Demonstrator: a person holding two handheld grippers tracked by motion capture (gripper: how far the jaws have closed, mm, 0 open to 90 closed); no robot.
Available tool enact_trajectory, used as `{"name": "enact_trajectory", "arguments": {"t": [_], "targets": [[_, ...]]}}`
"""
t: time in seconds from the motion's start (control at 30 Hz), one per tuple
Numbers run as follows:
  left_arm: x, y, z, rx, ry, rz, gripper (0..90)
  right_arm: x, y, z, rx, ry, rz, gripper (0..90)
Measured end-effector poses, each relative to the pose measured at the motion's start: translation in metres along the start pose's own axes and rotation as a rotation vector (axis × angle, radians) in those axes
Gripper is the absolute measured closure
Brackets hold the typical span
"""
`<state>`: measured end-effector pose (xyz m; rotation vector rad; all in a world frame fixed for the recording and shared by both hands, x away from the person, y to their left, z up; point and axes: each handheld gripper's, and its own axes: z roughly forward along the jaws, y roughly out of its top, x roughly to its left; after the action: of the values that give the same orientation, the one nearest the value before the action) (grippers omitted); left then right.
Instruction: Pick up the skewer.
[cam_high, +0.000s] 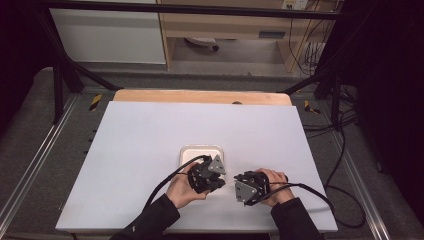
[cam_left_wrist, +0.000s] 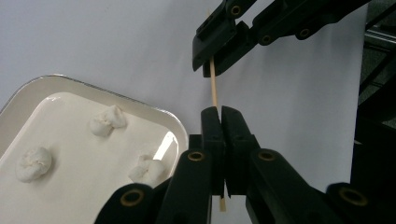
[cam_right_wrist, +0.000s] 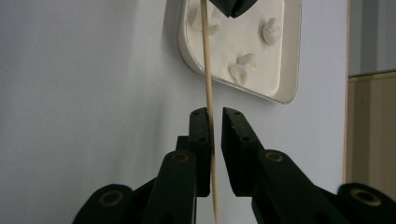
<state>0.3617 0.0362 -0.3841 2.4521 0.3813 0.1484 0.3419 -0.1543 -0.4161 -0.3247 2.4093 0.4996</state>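
Observation:
A thin wooden stick (cam_left_wrist: 214, 88) spans the short gap between my two grippers, just in front of a white tray (cam_high: 200, 149). My left gripper (cam_left_wrist: 221, 112) is shut on one end of the stick, and a short stub pokes out behind its jaws. My right gripper (cam_right_wrist: 217, 114) has the other end of the stick (cam_right_wrist: 206, 60) between its jaws. The stick lies against one jaw, and a thin sliver of space shows beside the other. In the high view, the left gripper (cam_high: 220, 181) and right gripper (cam_high: 236, 185) face each other tip to tip.
The tray (cam_left_wrist: 93, 86) holds three white doughy lumps (cam_left_wrist: 107, 120) and sits at the near middle of a white sheet (cam_high: 150, 140) on the table. A wooden strip (cam_high: 200, 96) runs along the sheet's far edge. Black cables trail toward the near edge.

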Motion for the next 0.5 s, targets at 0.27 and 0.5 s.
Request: {"name": "enact_trajectory", "arguments": {"t": [0.27,0.5], "targets": [[0.0016,0.0,0.0002,-0.002,-0.001,-0.005,88.8,0.0015,0.0005,-0.0004,0.002,0.005,-0.023,88.4],[0.0049,-0.0003,-0.0002,-0.005,-0.005,-0.022,87.8,0.0011,0.0019,-0.0014,0.016,-0.004,-0.055,89.3]]}}
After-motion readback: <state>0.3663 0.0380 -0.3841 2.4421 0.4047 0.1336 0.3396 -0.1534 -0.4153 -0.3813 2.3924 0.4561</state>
